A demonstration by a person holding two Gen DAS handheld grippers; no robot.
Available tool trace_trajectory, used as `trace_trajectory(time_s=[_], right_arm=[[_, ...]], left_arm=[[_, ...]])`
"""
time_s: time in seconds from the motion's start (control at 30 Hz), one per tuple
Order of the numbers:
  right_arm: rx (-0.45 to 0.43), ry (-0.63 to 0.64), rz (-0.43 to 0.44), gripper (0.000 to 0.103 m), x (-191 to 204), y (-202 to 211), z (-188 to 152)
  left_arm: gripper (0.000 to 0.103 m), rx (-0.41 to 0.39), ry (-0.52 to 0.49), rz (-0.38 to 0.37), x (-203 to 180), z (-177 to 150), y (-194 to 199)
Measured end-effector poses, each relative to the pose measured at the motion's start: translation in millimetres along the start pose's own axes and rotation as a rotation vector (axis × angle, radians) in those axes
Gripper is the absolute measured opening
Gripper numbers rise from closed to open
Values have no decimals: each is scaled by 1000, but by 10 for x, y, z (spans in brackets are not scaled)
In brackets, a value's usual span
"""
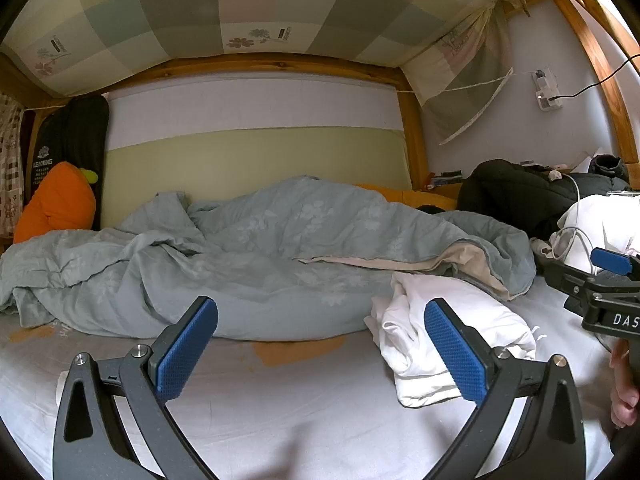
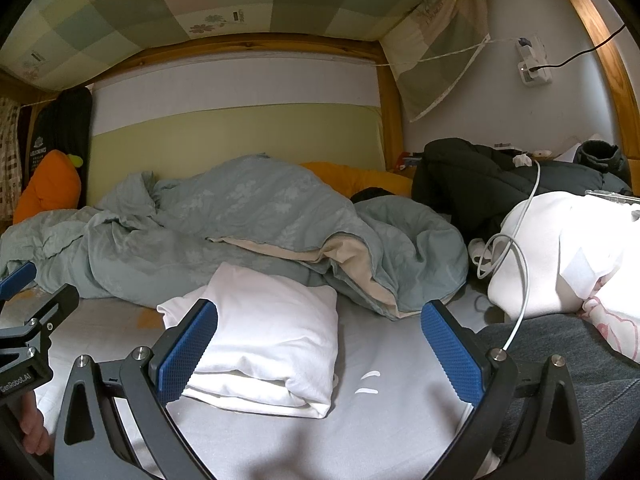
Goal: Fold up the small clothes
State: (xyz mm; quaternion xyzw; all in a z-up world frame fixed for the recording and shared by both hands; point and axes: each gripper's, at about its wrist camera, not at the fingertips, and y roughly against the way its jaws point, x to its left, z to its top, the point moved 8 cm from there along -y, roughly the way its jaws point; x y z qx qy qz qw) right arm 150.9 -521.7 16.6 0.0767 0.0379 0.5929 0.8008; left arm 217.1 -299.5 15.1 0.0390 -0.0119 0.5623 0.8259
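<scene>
while both jaws gape wide and empty, the right gripper (image 2: 320, 354) hovers over the folded white garment (image 2: 264, 344); the left gripper (image 1: 320, 354) hangs beside it, with a rumpled grey-green duvet (image 2: 240, 220) beyond.

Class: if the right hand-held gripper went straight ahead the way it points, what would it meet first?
Probably the folded white garment lying on the bed sheet, slightly left of the open right hand-held gripper; depth is uncertain.

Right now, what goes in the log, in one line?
left gripper: open, empty | right gripper: open, empty | white garment: folded on bed sheet
</scene>
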Motion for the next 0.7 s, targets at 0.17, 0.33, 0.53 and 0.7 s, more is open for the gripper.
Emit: trace_trajectory(time_s=[0.17,0.33,0.53,0.7], right_arm=[[-1,2,1,102,-4,-3,0],[0,1,1,102,-1,-3,1],[0,2,2,102,-3,-15,2],[0,4,3,102,-4,-18,4]], left_arm=[[103,4,0,-2,7,-15,0],[103,4,-3,-4,11,-20,6],[103,7,-8,-9,24,-44,0],[103,7,-8,-9,18,-37,0]])
